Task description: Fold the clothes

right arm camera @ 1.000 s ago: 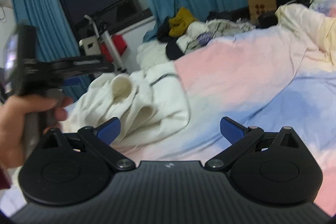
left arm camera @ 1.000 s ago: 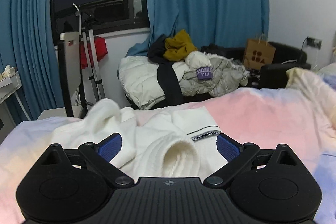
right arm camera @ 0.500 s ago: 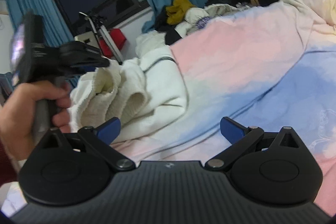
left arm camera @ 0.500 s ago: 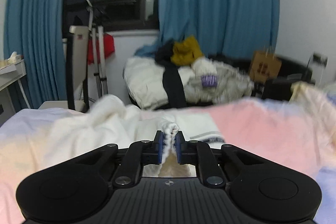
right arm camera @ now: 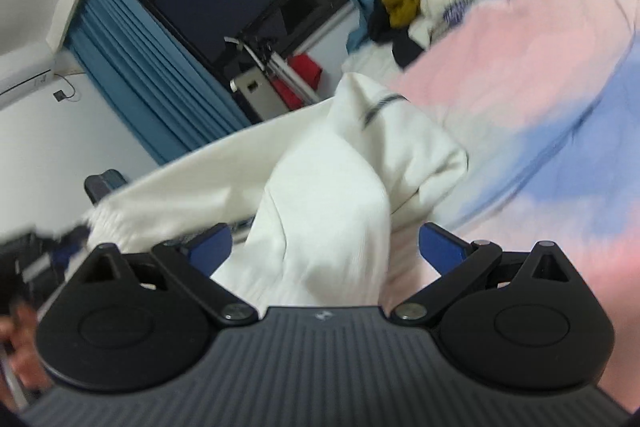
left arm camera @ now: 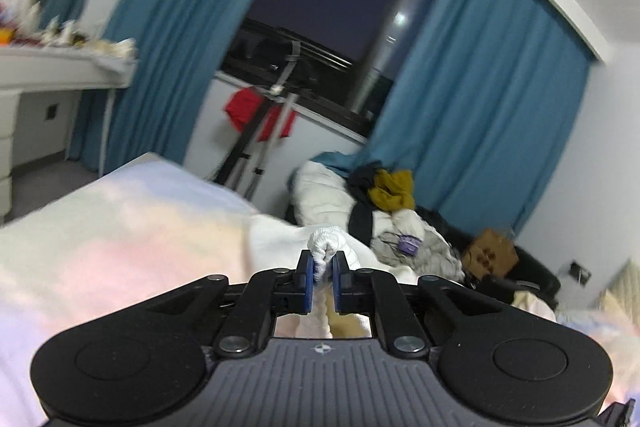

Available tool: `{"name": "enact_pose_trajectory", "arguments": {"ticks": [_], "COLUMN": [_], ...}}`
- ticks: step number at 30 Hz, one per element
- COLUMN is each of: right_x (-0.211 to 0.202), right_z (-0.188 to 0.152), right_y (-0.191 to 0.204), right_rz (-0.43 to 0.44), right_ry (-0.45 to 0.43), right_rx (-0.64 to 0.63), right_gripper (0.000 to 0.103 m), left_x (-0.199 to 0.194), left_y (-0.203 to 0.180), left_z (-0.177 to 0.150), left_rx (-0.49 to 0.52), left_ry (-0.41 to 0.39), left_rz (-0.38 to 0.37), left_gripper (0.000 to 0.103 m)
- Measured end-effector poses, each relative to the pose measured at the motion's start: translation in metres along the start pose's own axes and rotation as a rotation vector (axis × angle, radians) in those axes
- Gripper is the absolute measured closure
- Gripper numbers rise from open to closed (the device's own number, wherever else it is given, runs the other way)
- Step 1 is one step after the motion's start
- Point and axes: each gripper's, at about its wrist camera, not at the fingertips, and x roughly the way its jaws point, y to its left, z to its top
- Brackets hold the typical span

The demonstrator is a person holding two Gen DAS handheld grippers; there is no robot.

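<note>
A cream-white sweater lies rumpled on the pink and blue bedsheet. My left gripper is shut on the sweater's ribbed cuff and holds it lifted above the bed. In the right wrist view the sleeve stretches taut to the left toward that gripper, blurred at the left edge. My right gripper is open, its blue pads either side of a raised fold of the sweater, without closing on it.
A pile of clothes and jackets lies beyond the bed's far edge, with a brown paper bag beside it. A stand with a red cloth is under the dark window. A white desk stands at the left.
My left gripper closed on the cuff and then lifted it up and to the left, pulling the sleeve out. My right gripper moved in over the sweater, still open.
</note>
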Motion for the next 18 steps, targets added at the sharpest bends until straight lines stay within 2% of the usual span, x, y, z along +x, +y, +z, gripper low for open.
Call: {"name": "enact_pose_trajectory", "arguments": {"ticks": [3, 6, 8, 13, 15, 17, 18], "right_x": [0.009, 0.024, 0.035, 0.053, 0.057, 0.054, 0.052], "right_z": [-0.014, -0.032, -0.04, -0.05, -0.053, -0.055, -0.055], "right_y": [0.002, 0.006, 0.008, 0.008, 0.013, 0.015, 0.017], "right_rz": [-0.023, -0.052, -0.088, -0.031, -0.032, -0.06, -0.068], "right_ry": [0.095, 0.179, 0.217, 0.256, 0.257, 0.261, 0.258], "right_rx": [0.025, 0.017, -0.004, 0.018, -0.004, -0.033, -0.029], "right_gripper": [0.002, 0.008, 0.023, 0.036, 0.044, 0.061, 0.063], "left_x": [-0.001, 0.005, 0.011, 0.025, 0.029, 0.032, 0.033], "left_y": [0.039, 0.061, 0.075, 0.1, 0.108, 0.116, 0.117], "left_z": [-0.009, -0.007, -0.002, -0.004, -0.007, -0.008, -0.009], "left_rx": [-0.11, -0.132, -0.179, -0.238, -0.264, -0.271, -0.273], "left_ry": [0.065, 0.08, 0.097, 0.125, 0.147, 0.174, 0.181], "left_rz": [0.011, 0.031, 0.02, 0.033, 0.031, 0.027, 0.015], "left_gripper": [0.093, 0.093, 0.092, 0.091, 0.091, 0.09, 0.089]}}
